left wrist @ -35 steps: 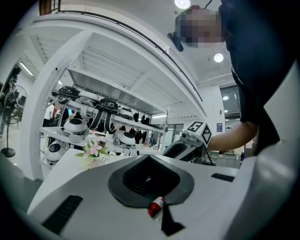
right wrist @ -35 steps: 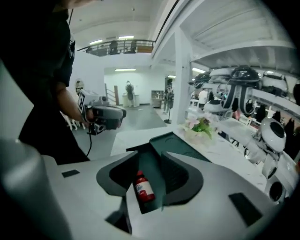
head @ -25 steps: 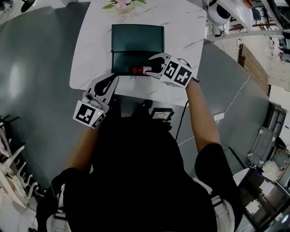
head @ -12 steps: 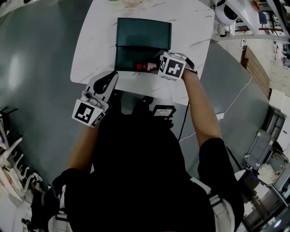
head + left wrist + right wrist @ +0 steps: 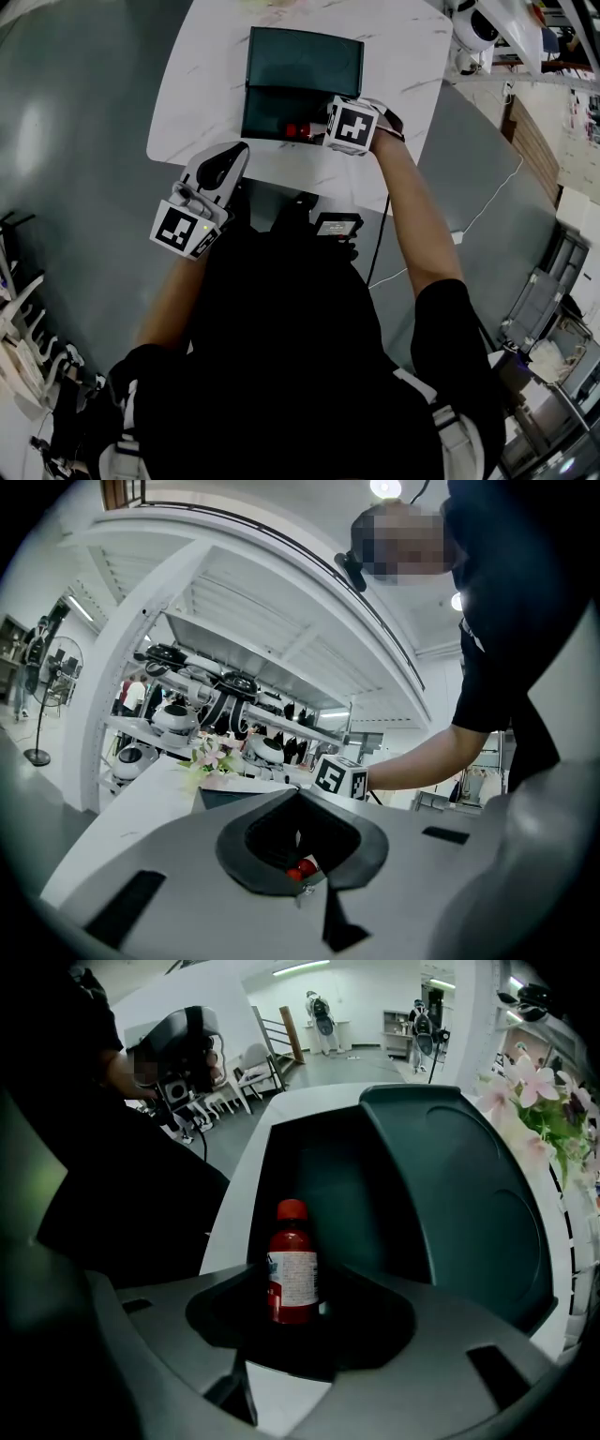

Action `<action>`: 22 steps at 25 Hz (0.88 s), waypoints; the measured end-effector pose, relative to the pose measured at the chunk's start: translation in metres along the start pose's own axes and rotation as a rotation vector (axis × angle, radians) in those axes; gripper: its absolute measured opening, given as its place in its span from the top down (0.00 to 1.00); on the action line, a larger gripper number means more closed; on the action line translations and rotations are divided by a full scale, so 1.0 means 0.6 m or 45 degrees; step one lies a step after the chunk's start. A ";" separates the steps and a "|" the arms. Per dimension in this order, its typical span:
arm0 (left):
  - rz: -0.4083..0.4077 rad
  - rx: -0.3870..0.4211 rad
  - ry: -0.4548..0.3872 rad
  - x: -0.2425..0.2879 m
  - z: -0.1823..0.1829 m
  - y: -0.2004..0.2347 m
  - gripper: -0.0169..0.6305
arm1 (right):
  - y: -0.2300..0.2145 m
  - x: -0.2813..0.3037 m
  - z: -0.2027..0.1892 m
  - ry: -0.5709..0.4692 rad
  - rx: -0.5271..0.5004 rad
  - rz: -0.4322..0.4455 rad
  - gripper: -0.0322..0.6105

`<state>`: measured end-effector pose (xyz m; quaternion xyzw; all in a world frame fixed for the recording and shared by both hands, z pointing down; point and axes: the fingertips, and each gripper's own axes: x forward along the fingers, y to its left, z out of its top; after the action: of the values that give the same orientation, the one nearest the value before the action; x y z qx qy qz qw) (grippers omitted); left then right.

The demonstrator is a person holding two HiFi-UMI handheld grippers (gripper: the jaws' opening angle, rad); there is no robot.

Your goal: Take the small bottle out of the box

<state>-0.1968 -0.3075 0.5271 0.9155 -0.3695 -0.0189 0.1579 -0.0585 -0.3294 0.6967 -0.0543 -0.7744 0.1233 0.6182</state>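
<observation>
right gripper point(image 5: 292, 1309) clenched on the small bottle point(image 5: 292, 1274) inside the open box point(image 5: 441, 1204).
the bottle sat in the box's near tray on the white table point(image 5: 187, 103); the left gripper point(image 5: 232, 159) hung at the table's near edge, jaws pressed together, empty.

The counter point(image 5: 197, 94) is lit evenly by bright ceiling lamps point(image 5: 386, 487); both gripper views are bent and darkened at the edges.

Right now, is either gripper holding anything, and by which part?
Right gripper clamps the small bottle by its labelled body, inside the box. Left gripper shut, empty.
</observation>
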 end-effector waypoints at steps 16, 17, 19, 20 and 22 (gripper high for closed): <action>-0.023 -0.010 -0.014 0.004 0.000 0.004 0.95 | -0.002 0.008 -0.002 0.054 -0.068 -0.056 0.61; -0.025 -0.012 -0.013 0.005 0.000 0.004 0.95 | -0.001 0.008 -0.002 0.054 -0.067 -0.056 0.61; -0.030 -0.015 -0.012 0.008 -0.001 0.003 0.95 | 0.001 0.008 -0.002 0.053 -0.063 -0.051 0.61; -0.033 -0.016 -0.012 0.009 -0.002 0.002 0.95 | 0.002 0.008 -0.002 0.054 -0.066 -0.052 0.61; -0.039 -0.017 -0.010 0.011 -0.003 -0.001 0.95 | 0.003 0.009 -0.003 0.064 -0.089 -0.066 0.63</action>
<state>-0.1915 -0.3110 0.5292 0.9199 -0.3559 -0.0275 0.1624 -0.0584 -0.3262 0.7017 -0.0587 -0.7635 0.0787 0.6383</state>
